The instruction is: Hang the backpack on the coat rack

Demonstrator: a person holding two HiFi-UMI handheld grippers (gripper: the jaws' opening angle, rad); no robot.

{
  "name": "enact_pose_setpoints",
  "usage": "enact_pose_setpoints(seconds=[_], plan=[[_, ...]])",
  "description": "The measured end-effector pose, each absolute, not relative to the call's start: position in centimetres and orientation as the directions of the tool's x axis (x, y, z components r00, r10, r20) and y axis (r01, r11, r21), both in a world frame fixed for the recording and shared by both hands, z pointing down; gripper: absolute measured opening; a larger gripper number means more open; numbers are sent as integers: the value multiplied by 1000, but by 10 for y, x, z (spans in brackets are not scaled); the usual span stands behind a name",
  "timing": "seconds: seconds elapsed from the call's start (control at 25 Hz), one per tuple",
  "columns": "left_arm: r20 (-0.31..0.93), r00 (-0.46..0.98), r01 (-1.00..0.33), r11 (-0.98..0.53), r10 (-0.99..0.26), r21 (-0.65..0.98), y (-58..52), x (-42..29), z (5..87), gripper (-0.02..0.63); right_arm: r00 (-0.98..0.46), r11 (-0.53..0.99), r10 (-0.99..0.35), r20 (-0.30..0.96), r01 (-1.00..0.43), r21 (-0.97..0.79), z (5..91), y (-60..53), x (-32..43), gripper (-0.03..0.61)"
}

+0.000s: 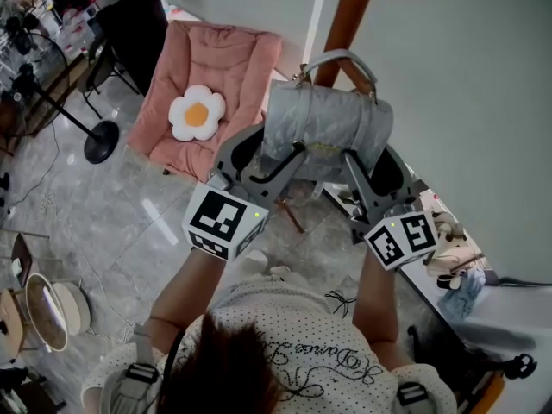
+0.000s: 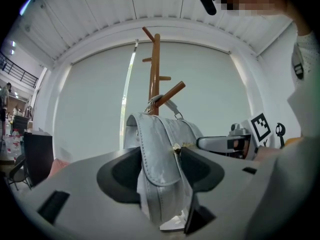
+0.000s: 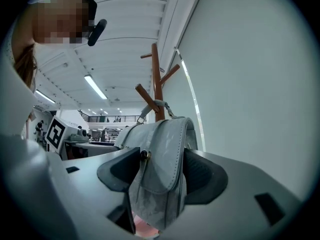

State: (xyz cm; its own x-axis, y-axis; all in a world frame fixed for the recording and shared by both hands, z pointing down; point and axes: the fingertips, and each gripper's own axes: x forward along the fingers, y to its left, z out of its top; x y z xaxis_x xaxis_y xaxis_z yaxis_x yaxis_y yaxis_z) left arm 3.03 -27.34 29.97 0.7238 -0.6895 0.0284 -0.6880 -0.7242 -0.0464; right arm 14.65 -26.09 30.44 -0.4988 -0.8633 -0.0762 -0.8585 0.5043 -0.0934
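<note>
A grey backpack is held up between both grippers, close to the brown wooden coat rack. My left gripper is shut on the bag's left end. My right gripper is shut on its right end. The bag's top handle arches beside the rack's pole. In the left gripper view the handle lies against a lower peg of the coat rack. The right gripper view shows the handle looped at a peg of the coat rack.
A pink folding chair with a fried-egg cushion stands on the grey floor to the left. A fan stand is further left. A white wall rises behind the rack. Clutter lies low on the right.
</note>
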Motion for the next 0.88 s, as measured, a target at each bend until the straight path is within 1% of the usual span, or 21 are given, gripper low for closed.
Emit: enact_pose_setpoints(seconds=[0.28,0.4,0.56,0.88], plan=[[42,701,-710,-702,-712,-48,-270,20,308,239,-468,474,-880,-78,-876,-92,306,-255,155,276],[29,687,-725,-687,-726,-47,-268,13,307,236,-462,469,-883,-85,-879,-88,304,-252,157,272],[-15,658,-752,-656,-753,-59,-264,2,299,208,-460,467,-883,-90,-881,-81,303,-249,157,261],[-40,627,-779,-624,-778,-61,-258,-15,293,172,-431,440,-894,-122,-896,-58,292,-237,158,233]])
